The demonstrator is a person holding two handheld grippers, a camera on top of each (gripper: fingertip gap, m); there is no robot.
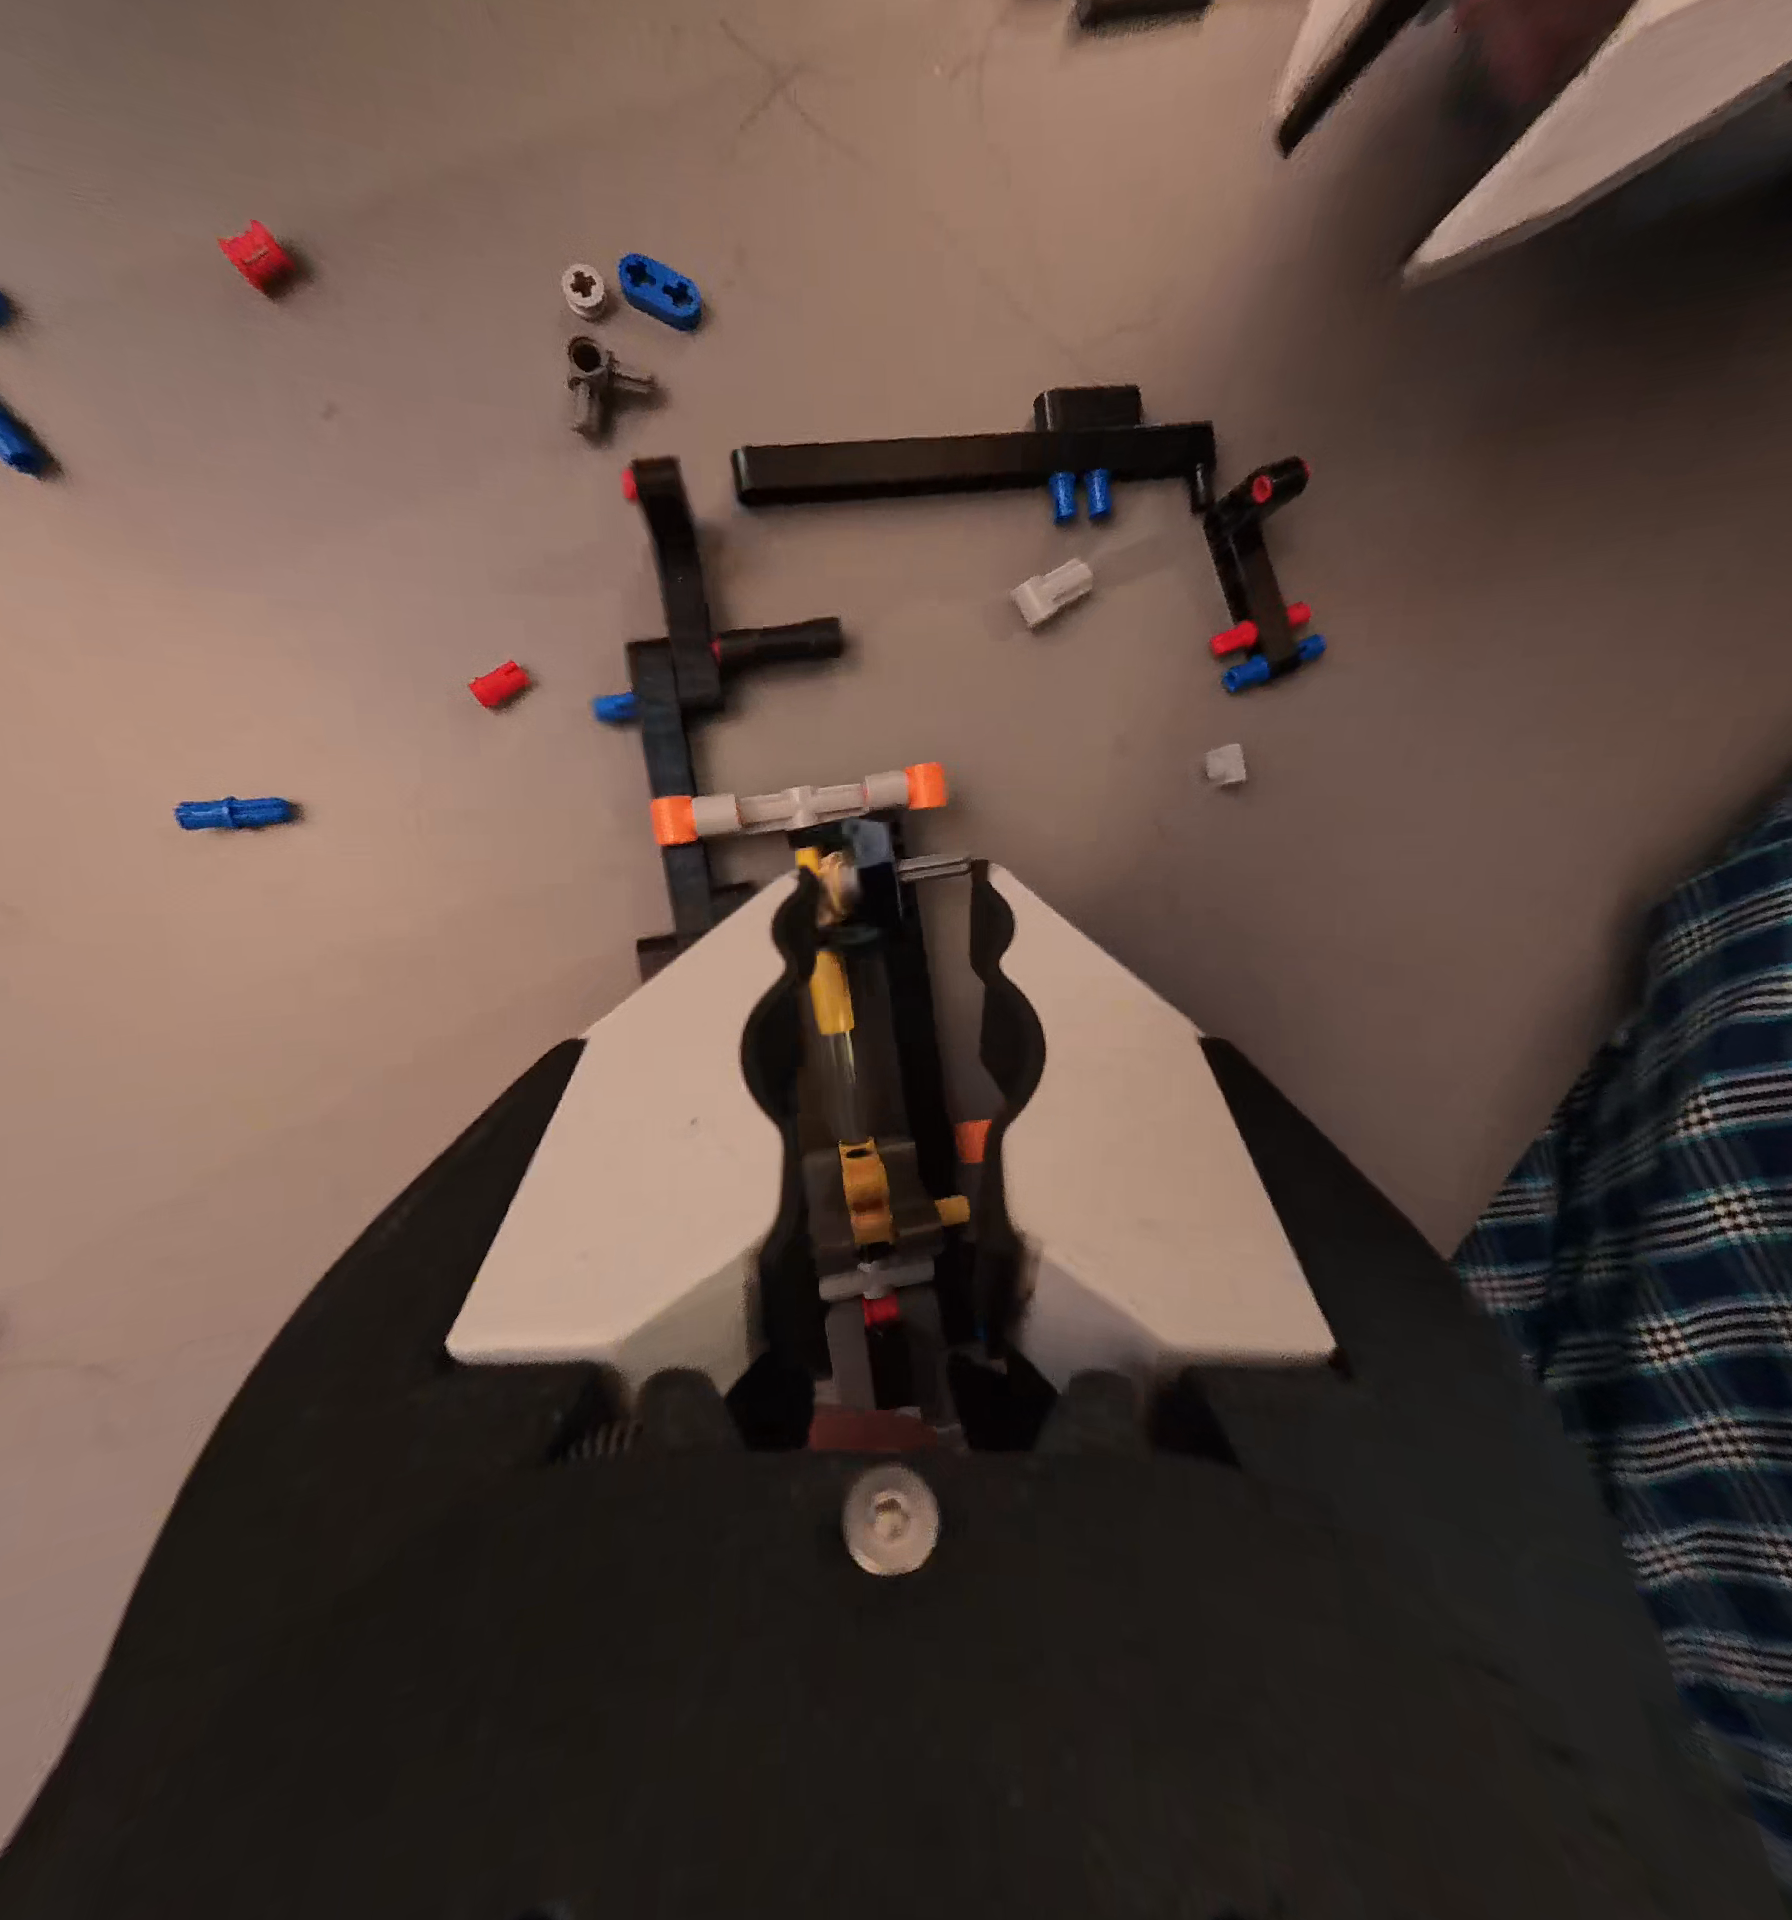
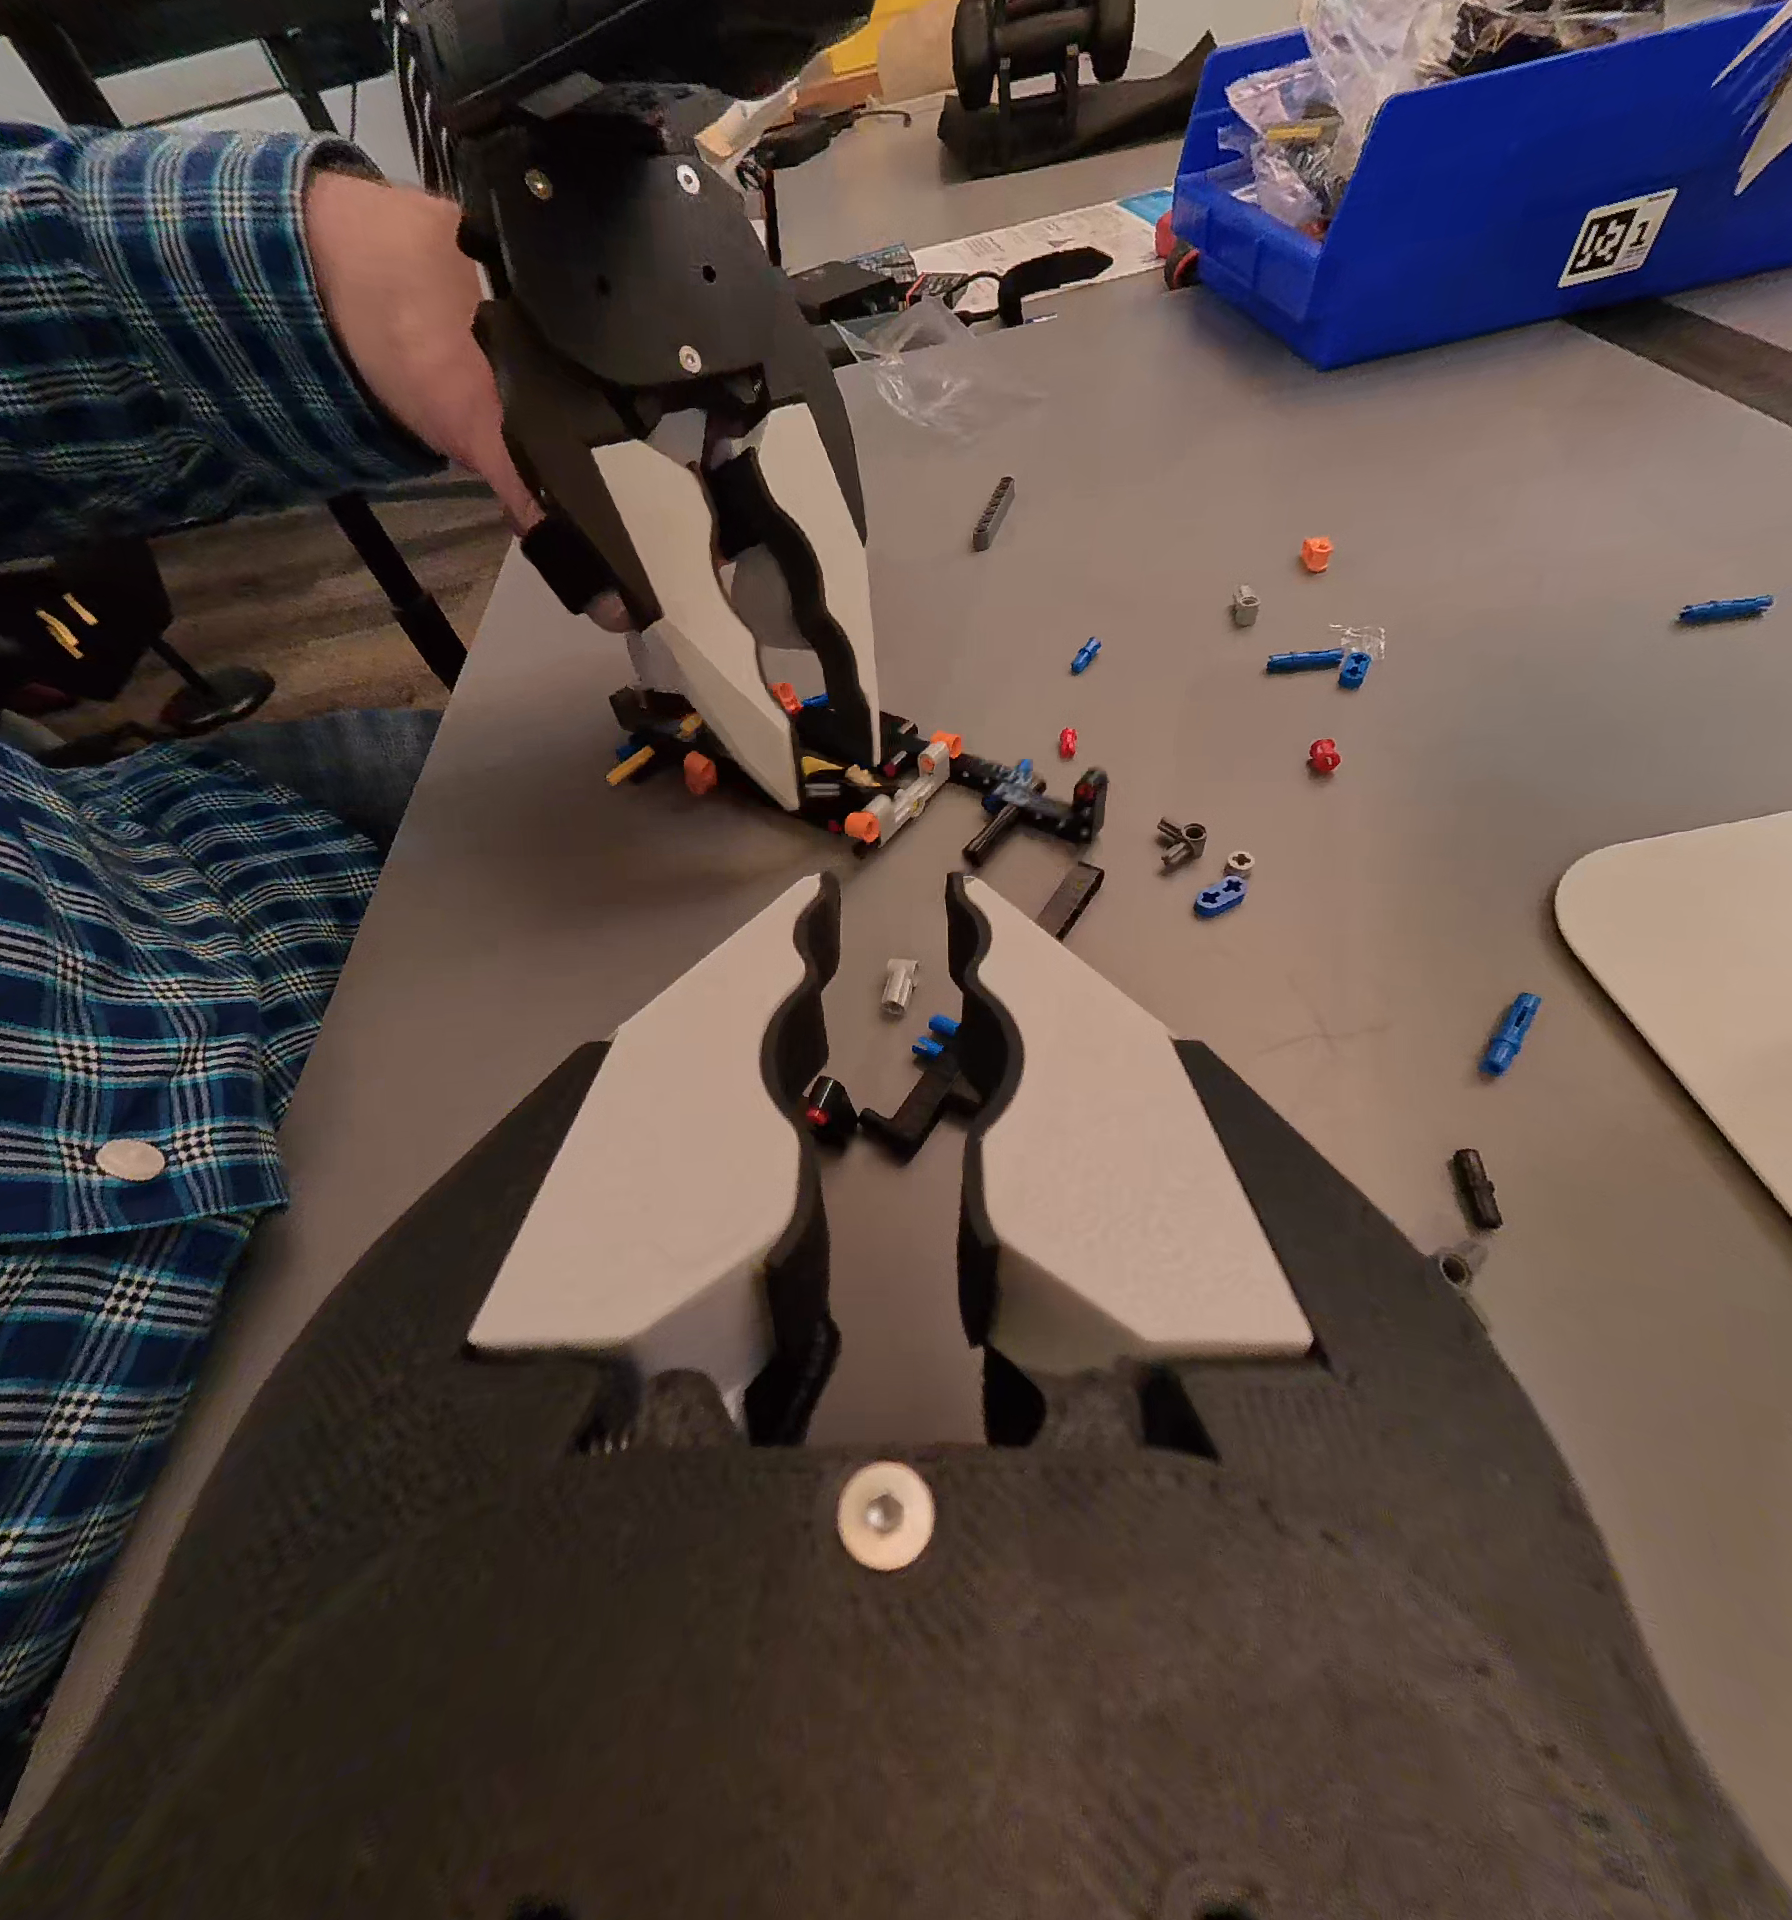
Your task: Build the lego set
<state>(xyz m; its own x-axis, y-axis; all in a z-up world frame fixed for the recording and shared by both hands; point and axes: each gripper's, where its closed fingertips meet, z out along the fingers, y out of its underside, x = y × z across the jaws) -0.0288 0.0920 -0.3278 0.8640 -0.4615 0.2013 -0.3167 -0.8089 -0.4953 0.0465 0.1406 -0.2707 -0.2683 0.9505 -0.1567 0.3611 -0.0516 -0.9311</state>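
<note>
Grey table [image 2: 1287,436]; half-built lego assembly [image 2: 902,795] near its left edge; loose blue pins [image 2: 1510,1032], red bushes [image 2: 1323,755], black beam [image 1: 975,462] scattered about; blue parts bin [image 2: 1494,197] at back; pale board [image 2: 1744,997] right.

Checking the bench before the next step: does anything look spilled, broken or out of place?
Nothing looks broken. Loose pins and connectors lie scattered over the grey table, normal mid-build. The left gripper pins the partly built assembly down; the right gripper hovers open.
</note>
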